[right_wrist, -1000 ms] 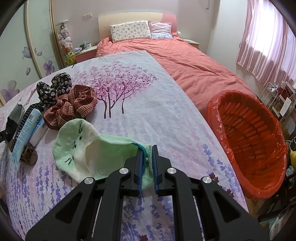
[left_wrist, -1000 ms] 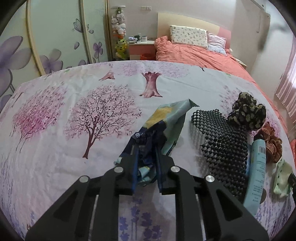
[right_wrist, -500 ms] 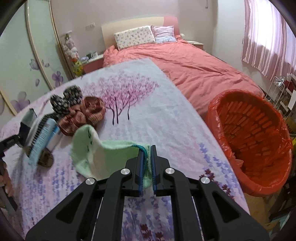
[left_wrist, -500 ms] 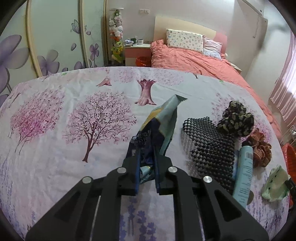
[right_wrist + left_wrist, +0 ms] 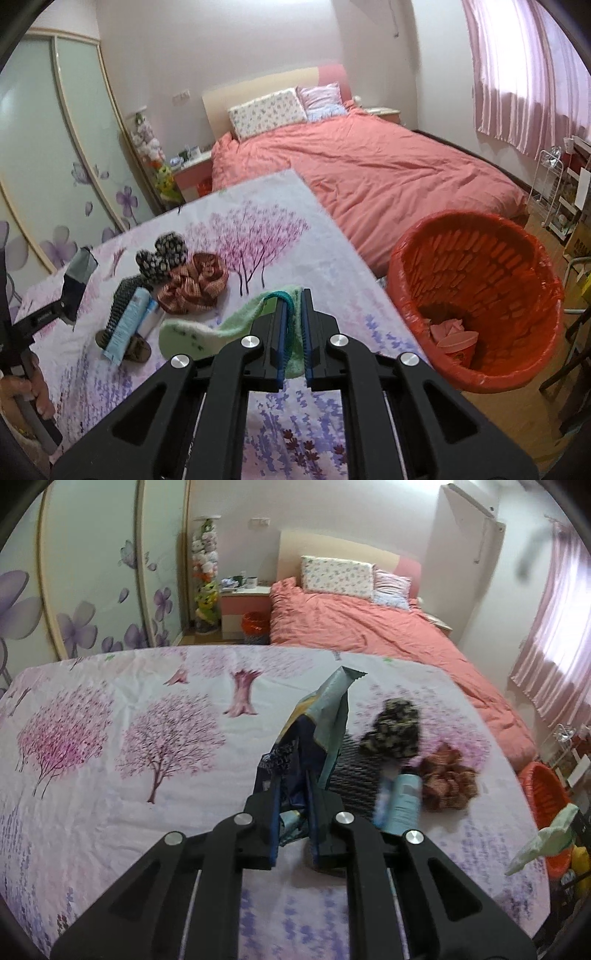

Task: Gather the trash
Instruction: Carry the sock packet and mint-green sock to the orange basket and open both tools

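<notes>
In the left wrist view my left gripper (image 5: 293,812) is shut on a crumpled blue, teal and yellow snack wrapper (image 5: 325,716), which stands up off the floral sheet (image 5: 110,775). My right gripper (image 5: 293,332) is shut on the cuff of a pale green sock (image 5: 192,334) that hangs above the sheet. To the right of it, on the floor, stands an orange bin (image 5: 476,295) with a red liner and some pink scraps inside. The right wrist view also shows the wrapper (image 5: 79,273) at far left. The sock (image 5: 543,842) and the bin (image 5: 545,794) show at the right edge of the left view.
On the sheet lie a black mesh piece (image 5: 120,299), a pale blue tube (image 5: 127,325), a red-brown scrunchie (image 5: 192,284) and a dark spotted scrunchie (image 5: 162,254). A bed with a pink cover (image 5: 369,166) lies behind. A person's hand (image 5: 22,391) grips the left handle.
Both grippers have risen. The wrapper and the sock are lifted off the sheet. The right view has swung so the orange bin sits closer and fuller in frame.
</notes>
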A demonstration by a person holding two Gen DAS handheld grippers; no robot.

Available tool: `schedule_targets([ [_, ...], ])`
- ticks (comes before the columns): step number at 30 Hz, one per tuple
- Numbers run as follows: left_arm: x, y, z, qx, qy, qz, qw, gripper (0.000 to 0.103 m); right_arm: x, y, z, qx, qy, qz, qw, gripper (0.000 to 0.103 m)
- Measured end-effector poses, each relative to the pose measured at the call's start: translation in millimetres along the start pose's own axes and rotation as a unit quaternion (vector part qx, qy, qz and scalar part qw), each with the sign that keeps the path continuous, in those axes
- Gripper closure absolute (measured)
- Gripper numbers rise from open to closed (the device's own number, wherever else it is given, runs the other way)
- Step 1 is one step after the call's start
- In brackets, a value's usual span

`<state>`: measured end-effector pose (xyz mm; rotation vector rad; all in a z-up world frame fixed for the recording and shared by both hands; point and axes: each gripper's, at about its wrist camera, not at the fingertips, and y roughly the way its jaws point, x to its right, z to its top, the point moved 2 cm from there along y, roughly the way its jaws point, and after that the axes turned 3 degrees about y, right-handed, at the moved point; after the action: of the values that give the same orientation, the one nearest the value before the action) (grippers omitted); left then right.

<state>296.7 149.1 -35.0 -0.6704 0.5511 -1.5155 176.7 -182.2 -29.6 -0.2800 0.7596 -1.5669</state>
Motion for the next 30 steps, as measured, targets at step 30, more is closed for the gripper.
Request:
schedule_targets([
  [30,230,-46,-10,0.017,0.111,-0.208,0.9716,0.09,133,-42,35,0.096,0.1,-0.113,0.984,0.095],
])
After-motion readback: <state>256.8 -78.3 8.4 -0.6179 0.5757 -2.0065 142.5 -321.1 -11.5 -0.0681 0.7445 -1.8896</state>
